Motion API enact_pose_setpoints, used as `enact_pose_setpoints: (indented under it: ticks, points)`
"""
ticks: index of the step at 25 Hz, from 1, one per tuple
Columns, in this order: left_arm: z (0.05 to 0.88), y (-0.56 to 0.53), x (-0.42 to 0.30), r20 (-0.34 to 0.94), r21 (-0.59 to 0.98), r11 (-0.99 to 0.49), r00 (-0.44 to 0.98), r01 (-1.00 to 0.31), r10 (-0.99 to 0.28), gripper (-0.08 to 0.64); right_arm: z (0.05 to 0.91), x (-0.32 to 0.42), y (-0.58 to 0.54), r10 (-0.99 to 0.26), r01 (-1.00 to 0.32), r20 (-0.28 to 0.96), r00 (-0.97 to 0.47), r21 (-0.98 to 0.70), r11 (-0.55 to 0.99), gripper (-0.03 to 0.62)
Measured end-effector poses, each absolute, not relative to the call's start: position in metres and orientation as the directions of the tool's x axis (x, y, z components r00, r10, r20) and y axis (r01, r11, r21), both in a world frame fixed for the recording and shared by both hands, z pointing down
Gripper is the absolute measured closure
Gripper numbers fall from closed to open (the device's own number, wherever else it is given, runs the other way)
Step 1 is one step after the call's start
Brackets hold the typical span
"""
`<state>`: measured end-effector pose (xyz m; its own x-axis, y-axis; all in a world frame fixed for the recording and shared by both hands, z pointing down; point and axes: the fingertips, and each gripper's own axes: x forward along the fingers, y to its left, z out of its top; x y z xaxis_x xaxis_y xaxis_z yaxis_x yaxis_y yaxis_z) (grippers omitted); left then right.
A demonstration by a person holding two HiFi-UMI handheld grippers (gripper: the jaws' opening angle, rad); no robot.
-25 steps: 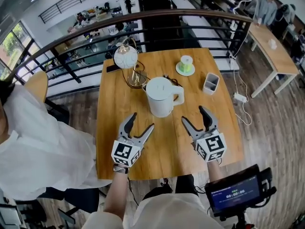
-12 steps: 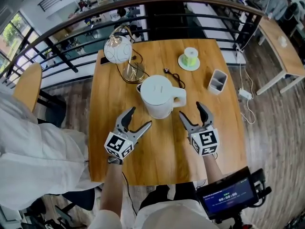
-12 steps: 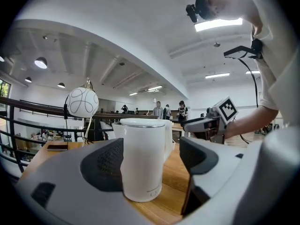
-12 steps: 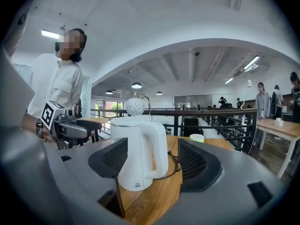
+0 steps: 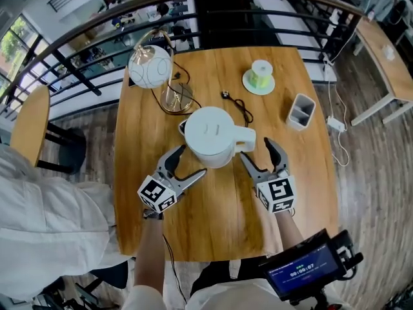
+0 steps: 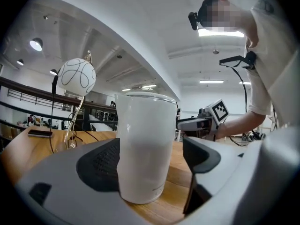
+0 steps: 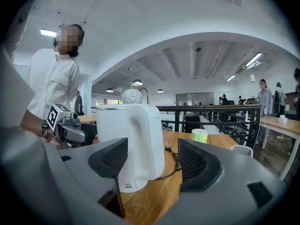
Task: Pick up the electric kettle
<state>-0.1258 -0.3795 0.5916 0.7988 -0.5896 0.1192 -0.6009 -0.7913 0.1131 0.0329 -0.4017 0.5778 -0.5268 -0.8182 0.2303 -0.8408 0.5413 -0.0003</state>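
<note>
Both grippers have closed in on the electric kettle (image 5: 210,134) since a second ago; earlier they sat well short of it, nearer the table's front edge. Kettle stands upright mid-way across the wooden table (image 5: 293,192), just in front of the globe lamp (image 5: 150,66), with its handle (image 5: 245,136) toward the person's right.

Left gripper (image 5: 192,160): jaws spread and just been opening. The kettle body sits between them; the right pad is clear of it, the left pad looks at most just beside it.

Right gripper (image 5: 256,149): jaws spread, handle in the gap, no squeeze visible.

Behind it: black cable (image 5: 237,102), green tape roll (image 5: 260,76), white two-slot holder (image 5: 301,110).
</note>
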Motion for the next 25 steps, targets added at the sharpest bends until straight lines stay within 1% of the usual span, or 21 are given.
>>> enact_pose_setpoints:
  ticks: [4, 12, 25]
  points:
    - [0.602, -0.392, -0.128, 0.109, 0.134, -0.81, 0.821, -0.571, -0.56, 0.135, 0.588, 0.031, -0.41, -0.815, -0.838, 0.233, -0.53, 0.002, 0.546, 0.276]
    - [0.612, -0.407, -0.123, 0.083, 0.172, -0.851, 0.868, -0.497, -0.49, 0.126, 0.601, 0.027, -0.424, -0.815, -0.839, 0.233, -0.531, -0.01, 0.544, 0.276]
    - [0.613, -0.419, -0.117, 0.047, 0.208, -0.888, 0.911, -0.41, -0.41, 0.112, 0.598, 0.025, -0.445, -0.821, -0.84, 0.217, -0.529, 0.003, 0.542, 0.284]
